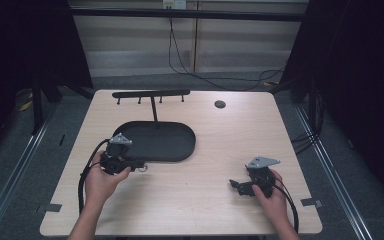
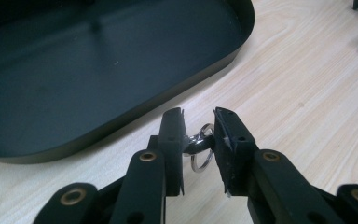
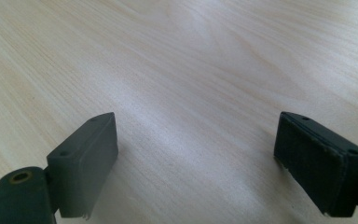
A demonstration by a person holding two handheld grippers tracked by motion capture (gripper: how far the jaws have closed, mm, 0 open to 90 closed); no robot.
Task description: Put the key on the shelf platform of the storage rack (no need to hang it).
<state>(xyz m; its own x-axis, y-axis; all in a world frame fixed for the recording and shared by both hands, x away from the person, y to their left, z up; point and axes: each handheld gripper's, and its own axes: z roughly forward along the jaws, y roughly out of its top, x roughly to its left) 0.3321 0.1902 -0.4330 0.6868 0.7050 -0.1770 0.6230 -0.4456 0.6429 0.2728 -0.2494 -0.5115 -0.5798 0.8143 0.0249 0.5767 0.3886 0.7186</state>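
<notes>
One key ring [image 2: 201,148] is clamped in the left claw [image 2: 199,140] beside one black tray [image 2: 121,119]; the right claw [image 3: 196,158] gapes wide.

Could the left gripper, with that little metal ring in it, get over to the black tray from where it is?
Probably yes: the left gripper holds the metal ring just beside the black tray, with bare table between.

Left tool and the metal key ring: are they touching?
Touching. The left gripper view shows the left tool with both pads pressed on the metal key ring, above the table beside the black tray.
</notes>
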